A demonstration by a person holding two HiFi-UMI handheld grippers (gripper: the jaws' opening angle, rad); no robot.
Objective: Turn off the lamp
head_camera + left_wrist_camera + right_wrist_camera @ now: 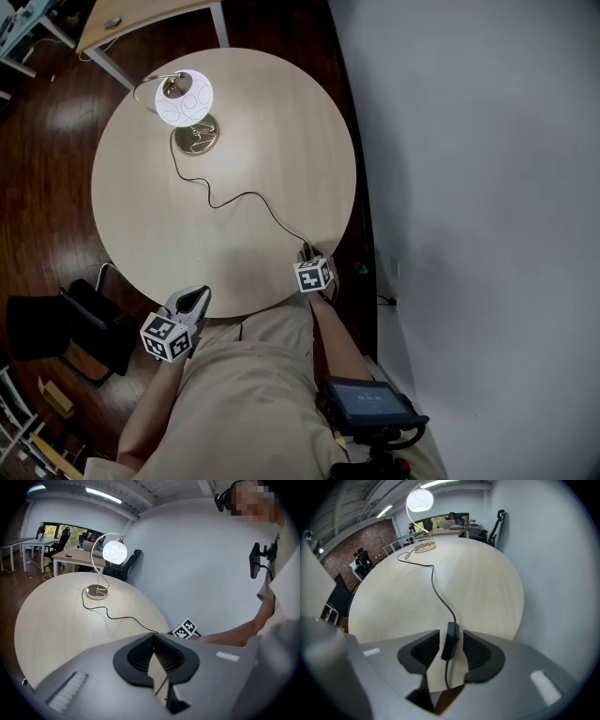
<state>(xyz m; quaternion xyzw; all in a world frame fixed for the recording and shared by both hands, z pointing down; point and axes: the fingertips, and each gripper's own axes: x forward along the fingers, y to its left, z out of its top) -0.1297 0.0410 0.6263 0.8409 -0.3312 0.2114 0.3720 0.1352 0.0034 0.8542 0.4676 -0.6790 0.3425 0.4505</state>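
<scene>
The lamp (184,98) stands at the far left of the round table (281,122), its white globe (115,551) glowing over a brass base. Its black cord (234,199) snakes to the table's near right edge. There my right gripper (309,255) points steeply down with the cord's inline switch (451,644) between its jaws. The jaws stand open, with a thin gap on each side of the switch. My left gripper (194,300) hovers at the near left rim, shut and holding nothing; in its own view the pads (140,656) meet at their tips.
A wooden desk (150,19) stands beyond the table and a black chair (47,323) sits on the dark floor at the left. A white wall (487,187) runs close along the right. A screen device (370,403) hangs at the person's waist.
</scene>
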